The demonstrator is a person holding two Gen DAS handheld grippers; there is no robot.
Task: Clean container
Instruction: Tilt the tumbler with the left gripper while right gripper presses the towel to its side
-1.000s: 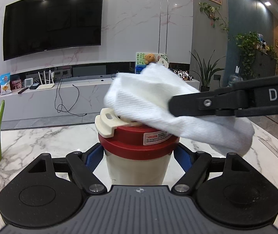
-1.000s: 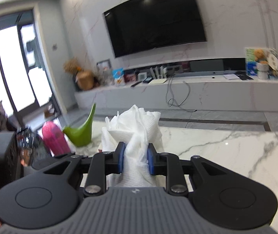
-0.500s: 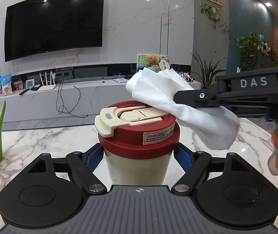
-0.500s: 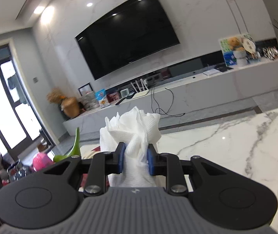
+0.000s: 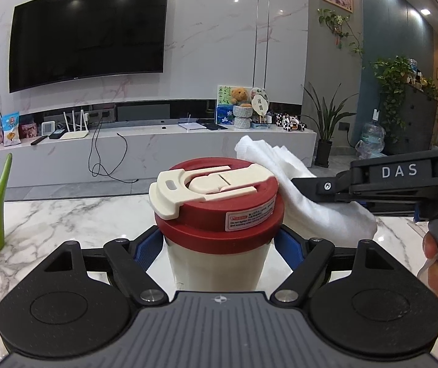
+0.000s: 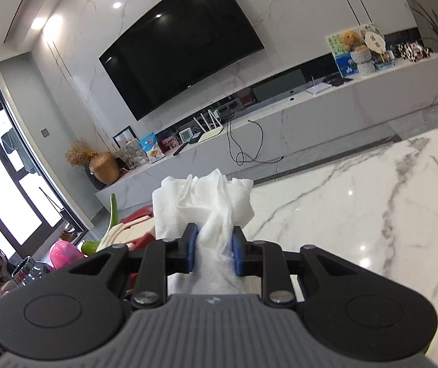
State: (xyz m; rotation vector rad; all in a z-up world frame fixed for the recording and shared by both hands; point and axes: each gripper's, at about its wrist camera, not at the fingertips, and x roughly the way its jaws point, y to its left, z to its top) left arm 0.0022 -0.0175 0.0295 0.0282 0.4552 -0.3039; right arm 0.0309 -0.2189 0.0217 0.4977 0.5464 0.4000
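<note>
container (image 5: 219, 233) upright on marble table (image 5: 50, 224), red lid on | left gripper (image 5: 219, 248) clamps its cream body | right gripper (image 6: 212, 248) pinches white cloth (image 6: 203, 202) (bunched) — against lid's right edge

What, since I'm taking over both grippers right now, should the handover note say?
Left gripper: shut on the container, blue pads on either side of its cream body, upright over the marble table.
Right gripper: shut on a bunched white paper towel.
Position: the towel sits against the far right side of the red lid, not on its top.
Done: cannot tell how much has been wiped; no dirt shows on the lid top.
Left: probably the lid's side and the body below it.
</note>
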